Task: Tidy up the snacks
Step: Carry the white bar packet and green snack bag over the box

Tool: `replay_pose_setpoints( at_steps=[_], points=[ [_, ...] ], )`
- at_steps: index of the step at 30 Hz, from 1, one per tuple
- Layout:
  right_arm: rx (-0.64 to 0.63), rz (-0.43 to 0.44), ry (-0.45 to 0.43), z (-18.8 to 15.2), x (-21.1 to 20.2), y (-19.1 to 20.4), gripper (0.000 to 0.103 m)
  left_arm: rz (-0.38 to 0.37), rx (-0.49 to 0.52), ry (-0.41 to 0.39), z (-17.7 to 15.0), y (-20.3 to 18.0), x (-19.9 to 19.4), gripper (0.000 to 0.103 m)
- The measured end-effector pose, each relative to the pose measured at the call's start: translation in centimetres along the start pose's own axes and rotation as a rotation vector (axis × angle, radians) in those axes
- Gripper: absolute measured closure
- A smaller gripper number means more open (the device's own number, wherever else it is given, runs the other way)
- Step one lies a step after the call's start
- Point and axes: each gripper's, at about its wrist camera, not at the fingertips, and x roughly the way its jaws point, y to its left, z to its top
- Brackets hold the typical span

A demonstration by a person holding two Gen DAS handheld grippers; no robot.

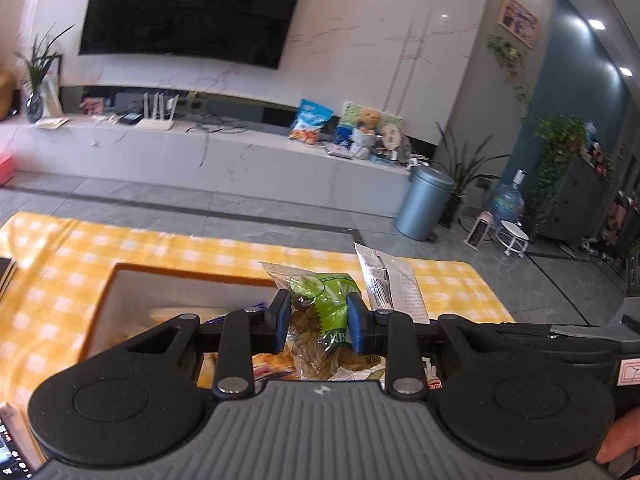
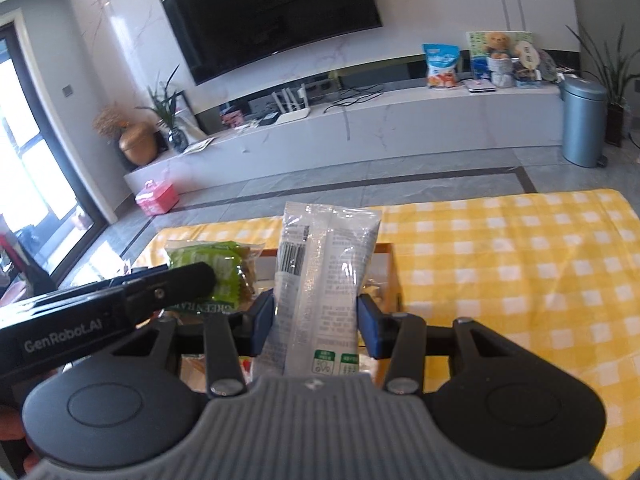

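My left tongs [image 1: 319,322] clench a green snack packet [image 1: 326,308]; my right tongs [image 2: 316,326] clench a white snack packet [image 2: 324,276]. Both packets hang above the wooden box [image 1: 120,276] on the yellow checked worktop [image 2: 500,264].

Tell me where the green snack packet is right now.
The green snack packet is clamped in the left claw, above the orange-rimmed box on the yellow checked cloth, left of the white packet in the right claw.

My feeds were bright: daylight blew out the tall window [image 2: 28,184], ceiling spotlights [image 1: 596,23] glared, edges bowed, yellow checked tablecloth [image 1: 52,280] smeared.
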Motion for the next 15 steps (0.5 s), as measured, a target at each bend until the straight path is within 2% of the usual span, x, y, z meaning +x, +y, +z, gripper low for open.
replay_pose_setpoints(
  at_steps=[5,8,10,15],
  points=[
    [-0.056,0.021,0.076,-0.2,3.2,2.4,0.059,0.041,-0.01,0.075,-0.3,3.0,1.8,0.07],
    [-0.07,0.038,0.135,-0.7,5.1,3.4,0.059,0.041,-0.024,0.125,-1.1,5.1,2.7,0.07],
    [-0.07,0.041,0.17,-1.1,6.3,3.7,0.059,0.031,-0.045,0.161,-1.5,6.7,3.5,0.07],
    [-0.049,0.044,0.273,-2.1,9.9,4.0,0.059,0.058,-0.072,0.242,-3.0,9.4,5.0,0.07]
  ],
)
